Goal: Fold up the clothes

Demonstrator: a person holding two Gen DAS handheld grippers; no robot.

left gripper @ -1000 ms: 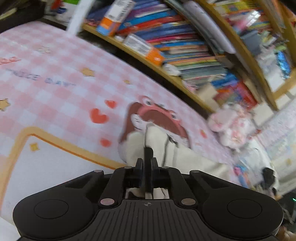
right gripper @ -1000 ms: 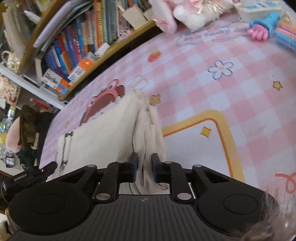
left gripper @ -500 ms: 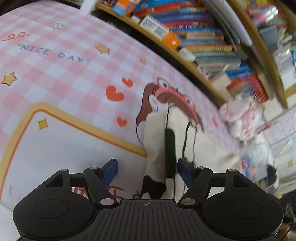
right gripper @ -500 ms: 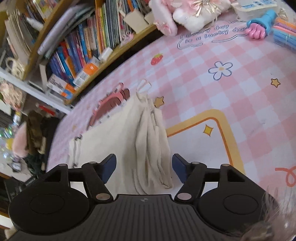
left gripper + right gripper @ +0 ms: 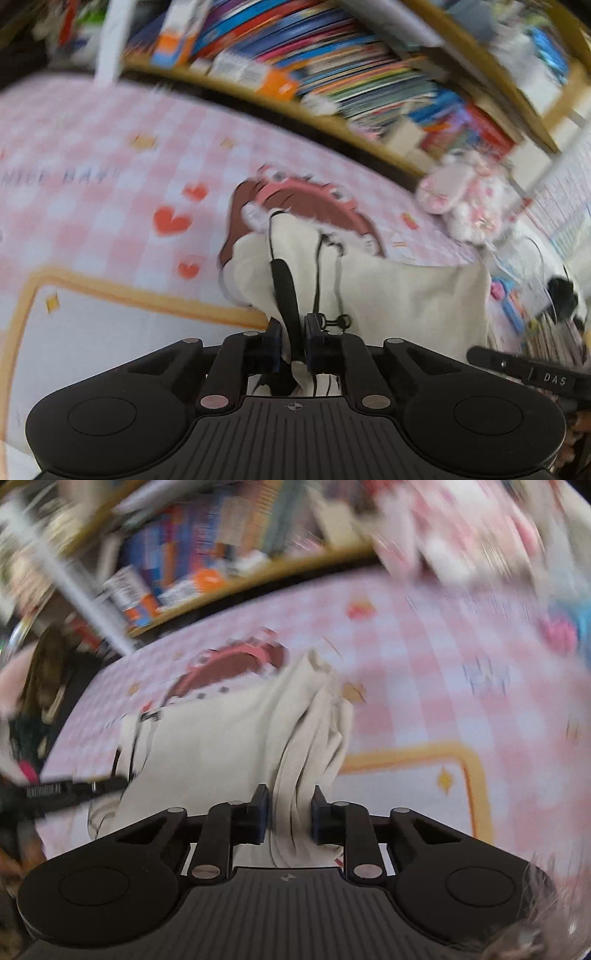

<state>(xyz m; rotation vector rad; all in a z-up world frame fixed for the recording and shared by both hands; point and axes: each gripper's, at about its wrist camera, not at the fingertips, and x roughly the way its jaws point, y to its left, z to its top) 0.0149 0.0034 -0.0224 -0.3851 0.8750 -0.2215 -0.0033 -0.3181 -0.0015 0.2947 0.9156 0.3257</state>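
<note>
My left tool point(image 5: 292, 341) is pinching the garment point(image 5: 399, 295) at its dark strap point(image 5: 286, 291), the two fingers pressed close with the strap and a bit of cream cloth between them. My right tool point(image 5: 287, 814) is pinching the other end of the garment point(image 5: 221, 738), where the cream cloth bunches into long folds point(image 5: 314, 734) that run between the fingers; the fingers stand a little apart, with the wad of cloth filling the gap.

The garment lies on the worktop point(image 5: 92, 206), over a pink checked mat point(image 5: 443, 686) with an orange-framed white panel point(image 5: 110, 325) and a printed brown and pink cartoon figure point(image 5: 306, 199). The cloth's far edge covers part of that figure. Thin black cords point(image 5: 321, 273) run along the cloth beside the strap.

In the left view, the right tool's black body point(image 5: 524, 373) pokes in at the lower right; in the right view, the left tool shows as a dark bar point(image 5: 66, 790) at the left edge.

Behind the worktop stands a bookshelf point(image 5: 332, 66) packed with books. A pink and white plush toy point(image 5: 465, 192) sits at the mat's far side. Both views are blurred.
</note>
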